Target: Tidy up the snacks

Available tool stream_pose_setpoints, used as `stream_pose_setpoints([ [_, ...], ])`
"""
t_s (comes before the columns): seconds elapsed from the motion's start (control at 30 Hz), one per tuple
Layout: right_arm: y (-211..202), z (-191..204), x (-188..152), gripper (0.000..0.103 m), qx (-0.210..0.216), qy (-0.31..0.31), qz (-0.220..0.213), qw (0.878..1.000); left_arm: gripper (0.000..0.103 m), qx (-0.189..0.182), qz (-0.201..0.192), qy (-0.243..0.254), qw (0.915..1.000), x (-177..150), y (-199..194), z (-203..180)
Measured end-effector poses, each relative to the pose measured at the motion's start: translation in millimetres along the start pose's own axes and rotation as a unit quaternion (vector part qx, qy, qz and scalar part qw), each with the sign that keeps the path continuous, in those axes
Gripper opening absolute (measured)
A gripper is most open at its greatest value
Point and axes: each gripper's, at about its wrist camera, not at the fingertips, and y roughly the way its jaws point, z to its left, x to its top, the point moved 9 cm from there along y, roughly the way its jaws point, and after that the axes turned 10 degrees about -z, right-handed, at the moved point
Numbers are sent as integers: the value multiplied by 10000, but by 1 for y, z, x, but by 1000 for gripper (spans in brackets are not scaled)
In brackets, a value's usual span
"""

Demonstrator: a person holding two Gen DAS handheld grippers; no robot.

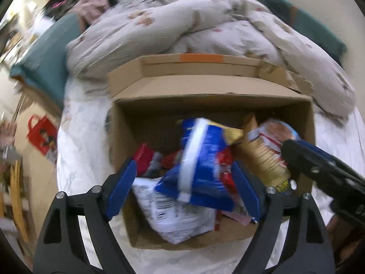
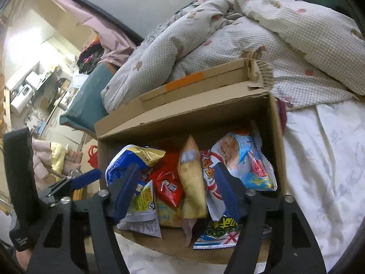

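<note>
An open cardboard box [image 1: 310, 123] [image 2: 277, 123] sits on a bed, holding several snack packets. A blue and white packet [image 1: 200, 159] [image 2: 123, 164] lies blurred on top of the pile, between the fingers of my left gripper [image 1: 186, 182], which is open just above it without gripping. A tall beige packet [image 1: 262, 159] [image 2: 191, 182], a red packet [image 2: 167, 182] and a light blue packet [image 2: 246, 159] stand in the box. My right gripper [image 2: 178, 191] is open over the box's near side, empty; it also shows in the left wrist view [image 1: 319, 166].
A rumpled patterned duvet [image 1: 182, 22] [image 2: 251, 34] lies behind the box. The white sheet [image 1: 75, 159] [image 2: 324, 159] surrounds it. A teal pillow [image 1: 43, 57] lies at the left. A red bag [image 1: 42, 134] sits on the floor beyond the bed's left edge.
</note>
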Motion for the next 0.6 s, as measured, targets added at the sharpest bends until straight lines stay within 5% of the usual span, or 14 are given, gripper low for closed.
stream_pose_setpoints([
  [0.13,-9,-5,5,71,-28,65,-127,9999,82,-151,-15,-302,9994,-1,-10,10],
  [0.27,-29,-3,8,95,-172,-20,-381,9991,82,-223,-258,-263,9991,-4,-30,13],
  [0.43,-62,10,5,102,-250,-155,-718,9970,83,-370,-494,-203,9979,-18,-59,13],
  [0.53,-83,17,-8,103,-398,-434,-879,9944,101,-244,-704,-305,9968,-26,-77,24],
  [0.6,-98,18,-20,103,-621,-613,-974,9914,103,-216,-825,-448,9954,-31,-87,33],
])
